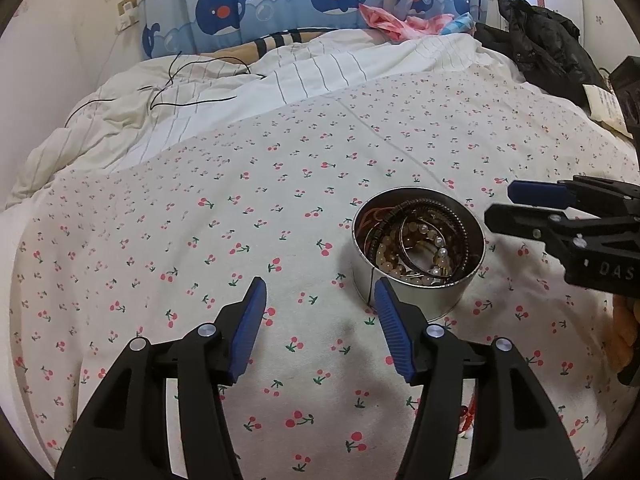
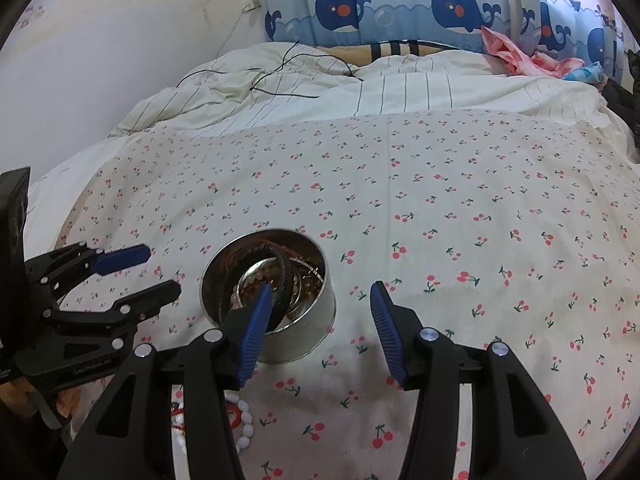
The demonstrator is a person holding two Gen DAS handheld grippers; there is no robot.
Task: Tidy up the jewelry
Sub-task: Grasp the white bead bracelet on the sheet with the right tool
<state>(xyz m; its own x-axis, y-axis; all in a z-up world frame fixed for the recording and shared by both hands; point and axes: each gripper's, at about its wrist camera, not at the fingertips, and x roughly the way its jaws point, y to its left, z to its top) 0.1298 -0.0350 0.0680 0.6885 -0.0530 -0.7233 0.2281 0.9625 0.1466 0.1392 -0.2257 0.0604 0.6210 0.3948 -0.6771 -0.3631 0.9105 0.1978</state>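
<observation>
One round metal tin (image 1: 416, 280) on the bed (image 1: 240, 240), shiny straight wall, no lid, standing upright on the cherry-print sheet. Inside it a tangled pile of bracelets (image 1: 416, 244): at least one of pale amber beads, one pearl-like, one dark ribbed bangle, thin orange cords; exact count not readable. One more white bead bracelet (image 2: 244, 420) with red cord lies loose on the sheet, near the tin, on the near side of it.

Two grippers, black frames, blue ribbed pads. Left gripper (image 1: 320, 332): fingers about half spread, nothing between them, right finger tip just beside the tin wall. Right gripper (image 2: 320, 328): fingers likewise half spread and empty, left finger over the tin's rim; contact can't be judged.

Background: one striped cream duvet (image 1: 200, 92), rumpled; whale-print curtain (image 1: 280, 4).
</observation>
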